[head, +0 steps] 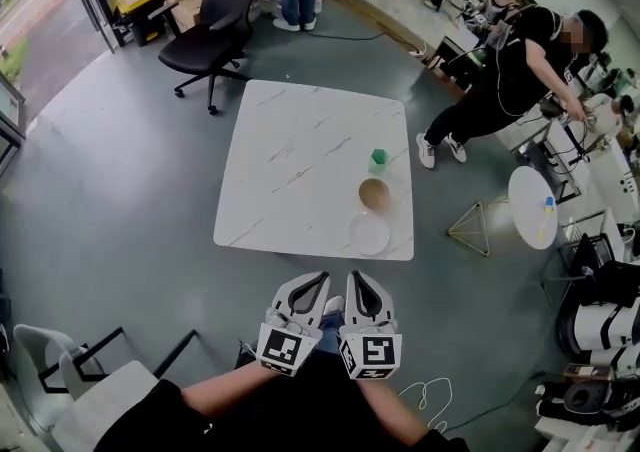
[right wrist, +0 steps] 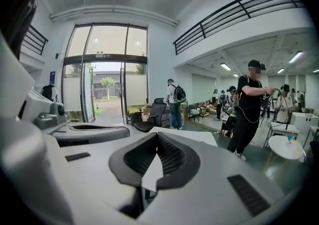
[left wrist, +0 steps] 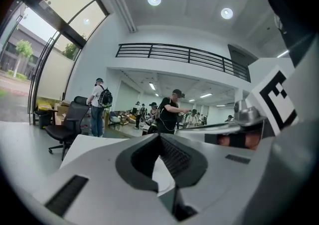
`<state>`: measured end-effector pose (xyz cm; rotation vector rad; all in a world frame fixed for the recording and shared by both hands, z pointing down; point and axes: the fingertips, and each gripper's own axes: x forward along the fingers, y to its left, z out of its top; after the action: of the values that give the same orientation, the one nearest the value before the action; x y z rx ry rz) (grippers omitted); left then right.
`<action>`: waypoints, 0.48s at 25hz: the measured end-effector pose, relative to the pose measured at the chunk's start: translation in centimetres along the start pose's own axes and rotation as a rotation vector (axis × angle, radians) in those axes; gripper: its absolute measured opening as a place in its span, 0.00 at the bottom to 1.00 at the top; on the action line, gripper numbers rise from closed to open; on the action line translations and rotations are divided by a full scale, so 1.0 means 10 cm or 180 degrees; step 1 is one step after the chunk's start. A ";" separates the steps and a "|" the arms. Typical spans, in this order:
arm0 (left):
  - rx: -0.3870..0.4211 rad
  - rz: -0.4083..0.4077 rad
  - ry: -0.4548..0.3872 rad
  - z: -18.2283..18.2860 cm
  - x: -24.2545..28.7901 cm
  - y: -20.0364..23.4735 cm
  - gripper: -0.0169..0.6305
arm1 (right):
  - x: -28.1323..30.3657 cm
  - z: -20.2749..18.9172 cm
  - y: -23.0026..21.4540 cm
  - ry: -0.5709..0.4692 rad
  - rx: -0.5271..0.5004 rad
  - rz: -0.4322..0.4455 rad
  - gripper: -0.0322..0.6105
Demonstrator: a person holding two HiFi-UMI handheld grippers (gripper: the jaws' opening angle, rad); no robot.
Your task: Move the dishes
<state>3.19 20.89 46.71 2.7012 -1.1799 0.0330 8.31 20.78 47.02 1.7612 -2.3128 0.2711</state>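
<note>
The small green thing (head: 378, 160) near the table's (head: 290, 170) right edge is too small for me to identify. I can't tell whether the brown bowl (head: 374, 194), just beyond the white plate (head: 369, 235) at the near right corner, holds anything. My forearms (head: 232, 386) run off the bottom edge. In its own view the left gripper (left wrist: 159, 135) hides all three dishes behind its body; the right gripper (right wrist: 158, 135) does likewise. The items on the round side table (head: 520, 190) are too tiny to make out.
</note>
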 end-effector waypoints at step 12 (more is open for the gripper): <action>0.0135 -0.0059 -0.0158 0.09 -0.18 0.05 0.05 | -0.07 0.08 0.23 -0.0205 -0.0087 -0.0051 0.08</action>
<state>1.60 21.67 45.69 2.7647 -1.1807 -0.0120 6.26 21.76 46.08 1.8002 -2.3335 0.1818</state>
